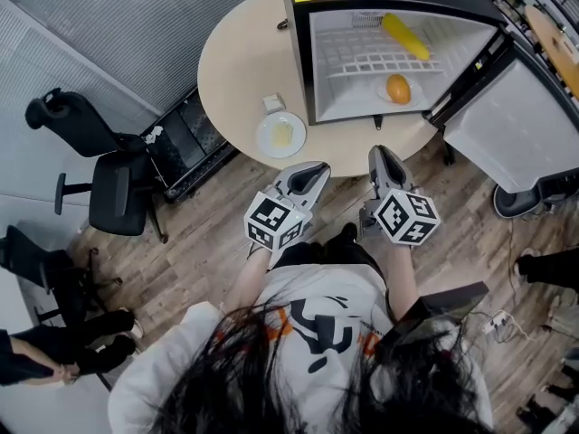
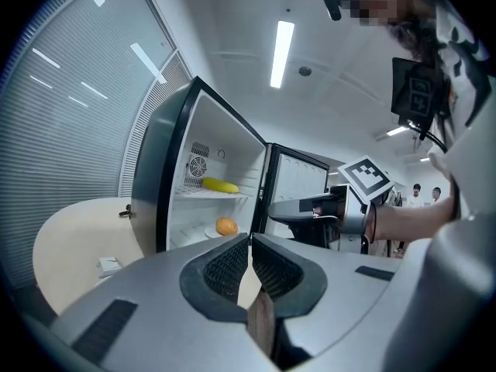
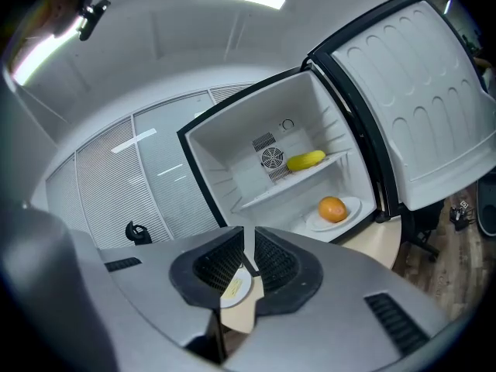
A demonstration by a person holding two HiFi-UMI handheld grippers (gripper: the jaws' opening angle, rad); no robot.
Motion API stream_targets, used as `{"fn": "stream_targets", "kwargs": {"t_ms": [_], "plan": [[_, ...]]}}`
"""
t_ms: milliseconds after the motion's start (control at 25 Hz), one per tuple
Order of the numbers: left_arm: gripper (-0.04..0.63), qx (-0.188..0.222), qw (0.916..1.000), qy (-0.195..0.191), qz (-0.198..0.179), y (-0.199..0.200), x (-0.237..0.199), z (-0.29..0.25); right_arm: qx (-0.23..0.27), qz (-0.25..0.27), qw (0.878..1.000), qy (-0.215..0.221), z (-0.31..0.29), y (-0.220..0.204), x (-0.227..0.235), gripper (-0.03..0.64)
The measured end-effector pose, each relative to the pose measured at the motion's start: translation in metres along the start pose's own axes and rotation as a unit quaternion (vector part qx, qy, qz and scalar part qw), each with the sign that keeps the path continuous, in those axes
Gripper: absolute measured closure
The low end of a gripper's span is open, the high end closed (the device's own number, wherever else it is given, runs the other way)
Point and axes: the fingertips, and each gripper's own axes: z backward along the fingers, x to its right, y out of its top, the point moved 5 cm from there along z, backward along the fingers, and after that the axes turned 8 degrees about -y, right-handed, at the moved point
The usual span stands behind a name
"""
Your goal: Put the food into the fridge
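Inside the open black mini fridge, white within, a long yellow food item lies on the white wire shelf, and a round orange sits on a small white plate below it. On the round beige table beside the fridge, a pale yellow slab rests on a white round dish, with a small white block near it. You hold the left gripper and right gripper side by side at the table's near edge, each with its jaws pressed together on nothing.
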Motion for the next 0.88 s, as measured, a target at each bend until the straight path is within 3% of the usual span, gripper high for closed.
{"fn": "stream_targets", "kwargs": {"t_ms": [560, 880], "plan": [[0.584, 0.011, 0.9985, 0.053, -0.004, -0.001, 0.072, 0.004, -0.021, 0.016, 0.998, 0.054, 0.057, -0.002, 0.012, 0.565], [0.584, 0.011, 0.9983, 0.058, -0.002, -0.009, 0.123, -0.014, -0.034, 0.02, 0.997, 0.064, 0.102, -0.009, 0.041, 0.565]]}}
